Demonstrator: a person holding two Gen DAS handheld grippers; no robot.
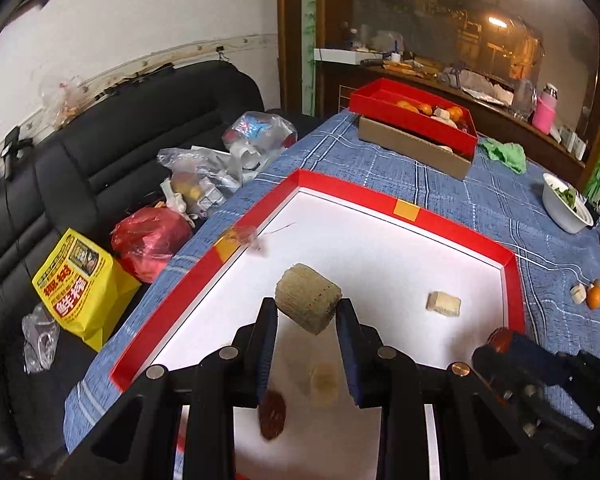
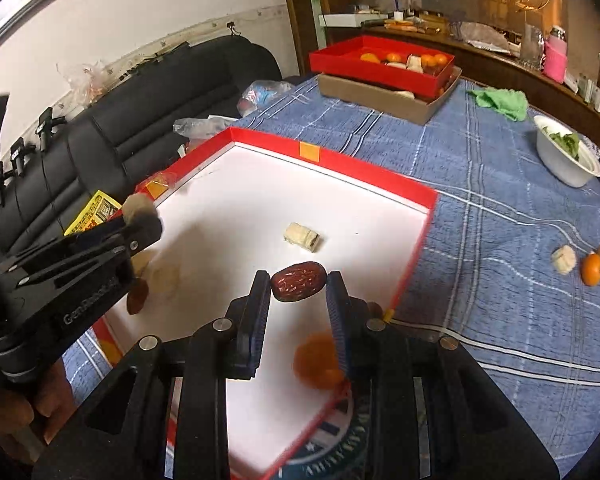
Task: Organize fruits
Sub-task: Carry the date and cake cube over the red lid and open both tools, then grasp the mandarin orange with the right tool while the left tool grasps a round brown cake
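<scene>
Left wrist view: my left gripper (image 1: 306, 312) has its jaws clamped on a pale cylindrical chunk (image 1: 309, 303), held above the red tray (image 1: 514, 280) with its white floor; a second pale piece (image 1: 444, 303) lies inside. The chunk sits at the jaw tips, so I judge a jolt could drop it. Right wrist view: my right gripper (image 2: 298, 287) has its jaws clamped on a dark red date (image 2: 299, 287), gripped by its ends; it could twist free. The counter (image 2: 480, 208) wears a blue checked cloth; a loose orange (image 2: 593, 269), white bowl (image 2: 568, 174) and black sofa (image 2: 148, 120) surround it.
</scene>
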